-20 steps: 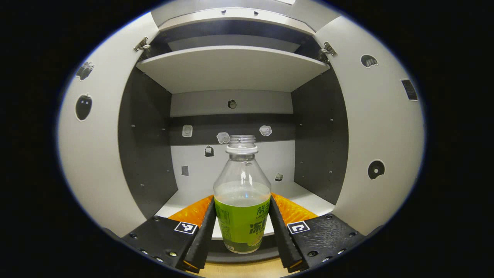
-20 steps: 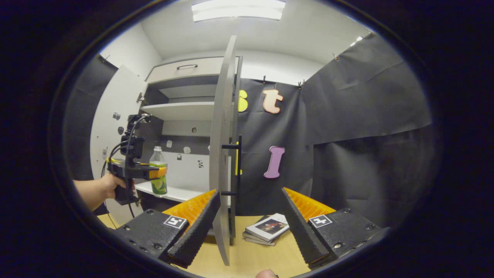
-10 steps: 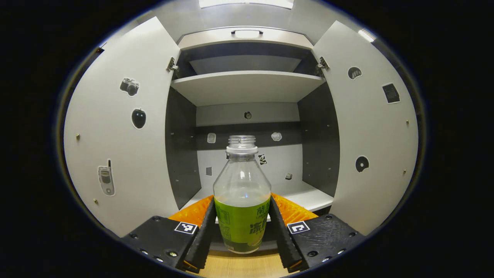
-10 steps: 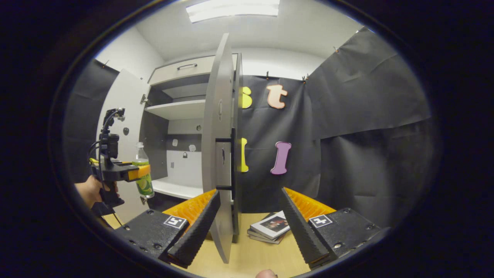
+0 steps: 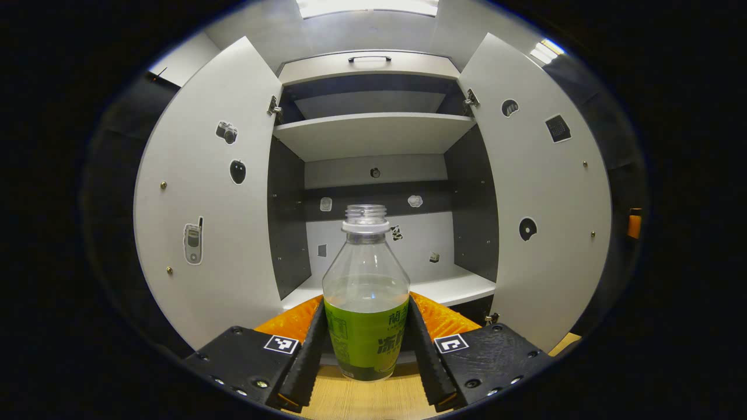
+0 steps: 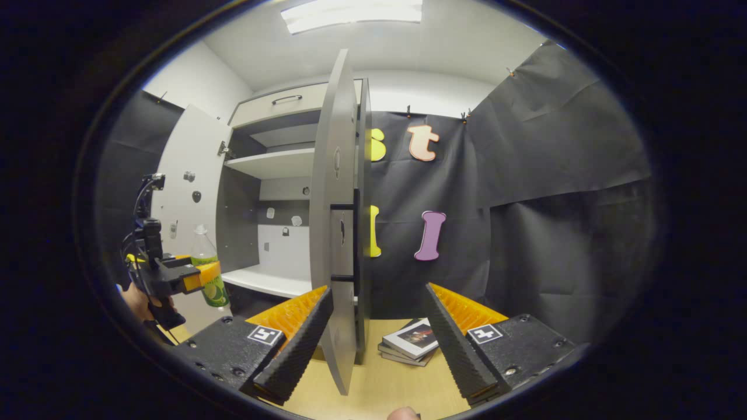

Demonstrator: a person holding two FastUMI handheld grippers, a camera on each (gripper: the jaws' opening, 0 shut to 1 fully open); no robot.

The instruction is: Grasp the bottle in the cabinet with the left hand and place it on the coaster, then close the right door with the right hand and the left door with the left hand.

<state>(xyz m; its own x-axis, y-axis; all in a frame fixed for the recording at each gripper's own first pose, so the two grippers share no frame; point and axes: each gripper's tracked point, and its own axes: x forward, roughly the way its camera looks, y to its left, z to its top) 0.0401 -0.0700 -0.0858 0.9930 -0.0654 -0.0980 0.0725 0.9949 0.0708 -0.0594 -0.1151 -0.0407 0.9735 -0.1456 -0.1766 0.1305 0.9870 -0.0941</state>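
Books (image 6: 408, 344) on table, right door (image 6: 335, 233) before claw (image 6: 373, 344)

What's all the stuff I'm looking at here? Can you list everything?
Bottle: one, clear with green label, no cap, held in front of the cabinet.
Cabinet: one, grey-white, dark inside.
Doors: two, light grey, open, left door, right door.
Stickers: several, on the doors and back wall.
Books: small stack on the wooden table.
Left tongs: shut on the bottle.
Right tongs: open, near the right door's edge.
Hand: holding the left tongs.
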